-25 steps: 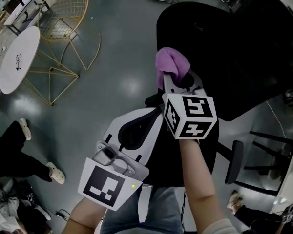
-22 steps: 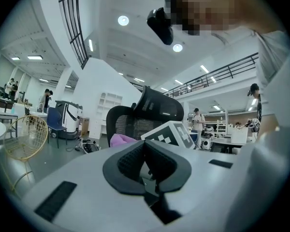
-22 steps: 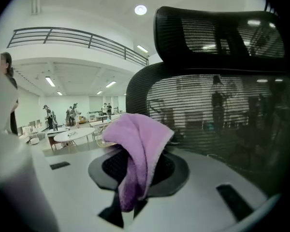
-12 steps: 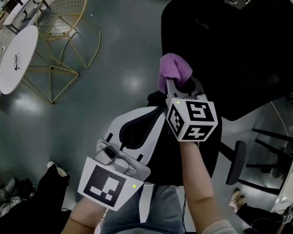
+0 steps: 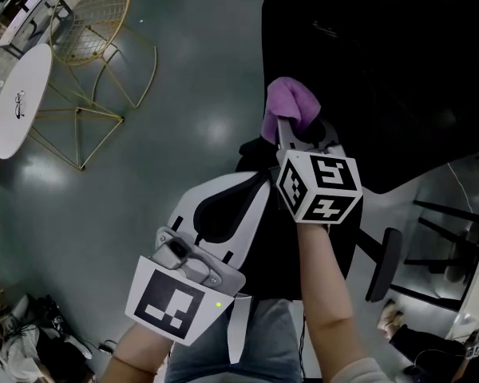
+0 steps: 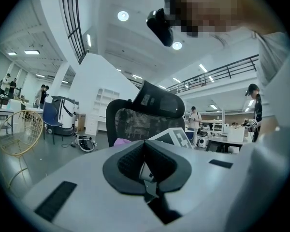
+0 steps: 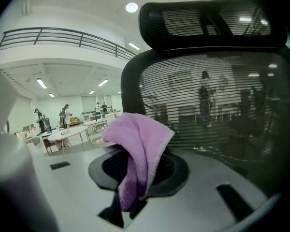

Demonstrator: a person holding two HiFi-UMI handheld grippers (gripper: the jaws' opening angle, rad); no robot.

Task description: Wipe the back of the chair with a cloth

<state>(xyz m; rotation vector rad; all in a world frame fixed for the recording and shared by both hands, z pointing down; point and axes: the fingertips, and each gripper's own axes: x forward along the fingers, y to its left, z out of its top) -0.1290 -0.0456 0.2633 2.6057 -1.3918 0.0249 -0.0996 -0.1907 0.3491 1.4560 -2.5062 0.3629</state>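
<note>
Over the grey floor (image 5: 184,94), head view first: purple cloth (image 5: 290,102) pinched in the right hand-held gripper (image 5: 291,124), raised to the near edge of the black chair back (image 5: 383,70). Contact between cloth and chair back: impossible to tell from this steep angle. Left hand-held gripper (image 5: 254,183) lower and closer to the body, well short of the chair back, carrying nothing.

Left gripper view next: jaws pressed together with nothing between them, pointed toward the mesh chair back (image 6: 135,122) and the headrest (image 6: 159,100) above it. Only a sliver of the cloth (image 6: 121,141) visible, low against the mesh.

Right gripper view last: jaws closed on the lower fold of the cloth (image 7: 137,149), the rest flopped up and over to one side in a soft, loose peak. Plush, towel-like, lilac. Dark horizontal mesh of the chair back (image 7: 212,95) filling the frame just behind, headrest (image 7: 208,21) on top.

Judged as the approach just ahead of a stroke, cloth brought up to the mesh but perhaps not yet pressed on. Next move likely calls for laying the free bulk of the cloth flat against the mesh and sweeping across, keeping the pinch firm against slipping and the pressure light enough to avoid snagging the mesh or pushing the chair away.
</note>
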